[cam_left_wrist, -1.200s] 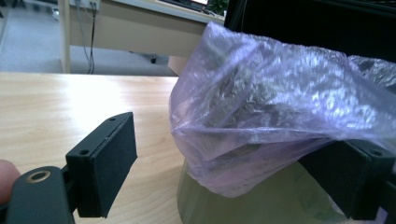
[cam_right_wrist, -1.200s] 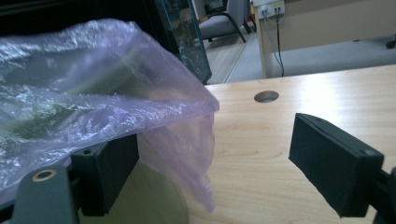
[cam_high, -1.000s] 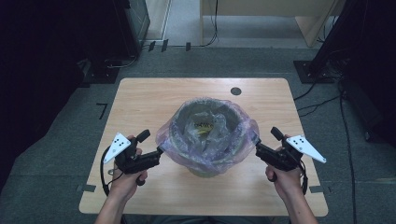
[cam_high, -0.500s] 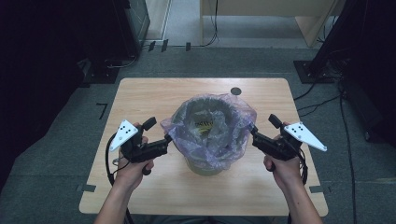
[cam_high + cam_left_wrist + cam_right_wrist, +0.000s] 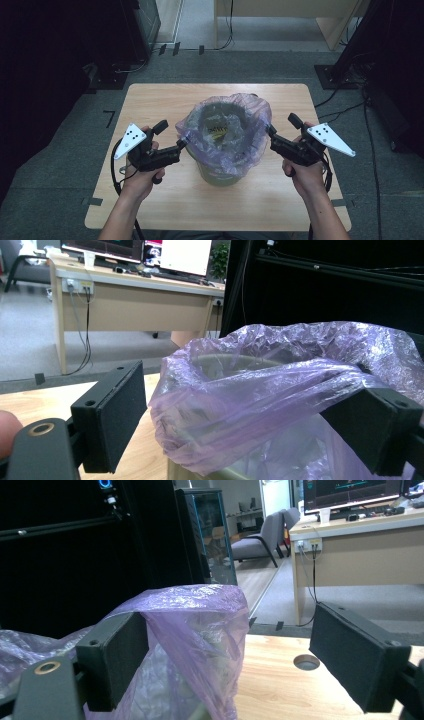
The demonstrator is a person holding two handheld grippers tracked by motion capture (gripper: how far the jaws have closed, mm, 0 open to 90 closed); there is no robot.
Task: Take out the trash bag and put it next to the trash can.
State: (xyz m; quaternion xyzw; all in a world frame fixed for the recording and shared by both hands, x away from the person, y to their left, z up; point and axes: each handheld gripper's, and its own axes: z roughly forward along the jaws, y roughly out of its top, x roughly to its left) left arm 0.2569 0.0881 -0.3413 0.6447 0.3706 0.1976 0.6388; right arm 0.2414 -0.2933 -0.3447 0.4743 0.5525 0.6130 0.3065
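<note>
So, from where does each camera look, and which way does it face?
High view: above the person's side, facing forward and down at the wooden table; forearms, both hand-held grippers.
Left gripper view: on the left hand-held gripper, facing the bin's purple plastic liner bag; open jaws.
Right gripper view: on the right hand-held gripper, facing the bag's other side; open jaws.
All three share the bag.

We see a pale wooden rectangular table (image 5: 150,105) on grey carpet. At its middle stands a greenish round bin (image 5: 220,172) lined with a translucent purple plastic bag (image 5: 250,107); beyond the bin sits a small round hole (image 5: 306,662).
</note>
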